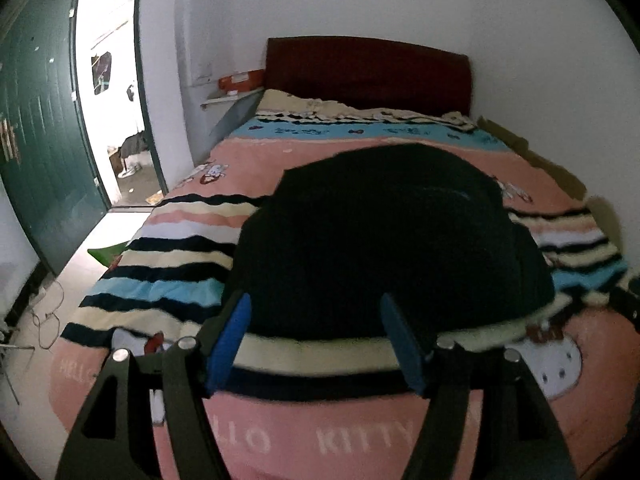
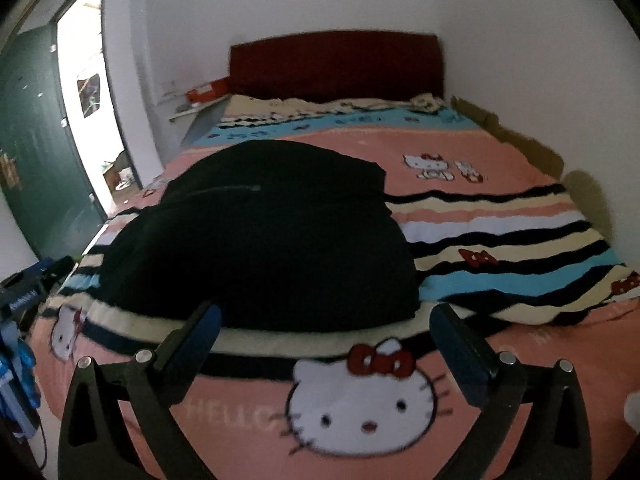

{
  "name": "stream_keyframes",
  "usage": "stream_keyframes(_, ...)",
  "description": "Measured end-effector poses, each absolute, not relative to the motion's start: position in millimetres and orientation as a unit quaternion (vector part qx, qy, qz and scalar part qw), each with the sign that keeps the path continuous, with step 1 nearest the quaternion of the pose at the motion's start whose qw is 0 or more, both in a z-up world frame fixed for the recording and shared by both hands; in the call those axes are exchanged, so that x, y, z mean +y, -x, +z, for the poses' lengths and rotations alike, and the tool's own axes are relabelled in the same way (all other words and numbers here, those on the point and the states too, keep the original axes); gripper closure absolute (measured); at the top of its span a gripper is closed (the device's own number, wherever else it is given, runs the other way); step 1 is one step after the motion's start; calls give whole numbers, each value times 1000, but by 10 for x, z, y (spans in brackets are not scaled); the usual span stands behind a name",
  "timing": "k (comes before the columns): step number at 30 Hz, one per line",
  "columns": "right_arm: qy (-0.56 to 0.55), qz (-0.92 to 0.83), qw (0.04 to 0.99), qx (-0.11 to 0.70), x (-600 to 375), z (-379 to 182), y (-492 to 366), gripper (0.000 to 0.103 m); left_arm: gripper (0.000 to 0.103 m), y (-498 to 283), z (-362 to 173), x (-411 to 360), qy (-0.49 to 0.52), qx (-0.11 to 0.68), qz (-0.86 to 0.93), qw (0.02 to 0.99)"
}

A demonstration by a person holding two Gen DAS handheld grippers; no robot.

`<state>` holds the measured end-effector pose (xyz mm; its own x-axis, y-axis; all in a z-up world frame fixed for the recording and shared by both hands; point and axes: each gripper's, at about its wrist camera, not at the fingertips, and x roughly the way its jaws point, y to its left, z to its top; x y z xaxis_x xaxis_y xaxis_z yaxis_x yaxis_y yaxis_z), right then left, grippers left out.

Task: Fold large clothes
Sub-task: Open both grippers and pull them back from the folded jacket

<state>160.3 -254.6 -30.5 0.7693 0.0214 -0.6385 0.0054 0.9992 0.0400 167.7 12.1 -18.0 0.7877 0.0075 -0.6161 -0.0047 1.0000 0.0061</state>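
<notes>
Black garment [image 1: 384,236] lies bunched mid-bed [image 1: 360,440], near its foot edge; your left gripper [image 1: 316,340] and right gripper [image 2: 328,344] fingers spread, empty.

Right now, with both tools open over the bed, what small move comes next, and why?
Probably ease both tools forward to the near edge of the black garment. The left tool and right tool are open, hold nothing and sit just short of that hem on the Hello Kitty blanket.

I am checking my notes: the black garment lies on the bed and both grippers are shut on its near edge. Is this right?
Not quite. The black garment does lie on the bed, but the left gripper and right gripper are open, holding nothing, as each wrist view shows.
</notes>
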Motion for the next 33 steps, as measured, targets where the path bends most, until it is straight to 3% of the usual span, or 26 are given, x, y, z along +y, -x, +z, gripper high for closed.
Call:
stream_keyframes(15, 19, 2, 969, 248, -2225, 65, -789, 0, 37, -923, 171, -212, -14, 268, 42, 962)
stream_keyframes(33, 20, 17, 968, 251, -2139, -48, -860, 0, 37, -954, -6, -271, -22, 280, 25, 960)
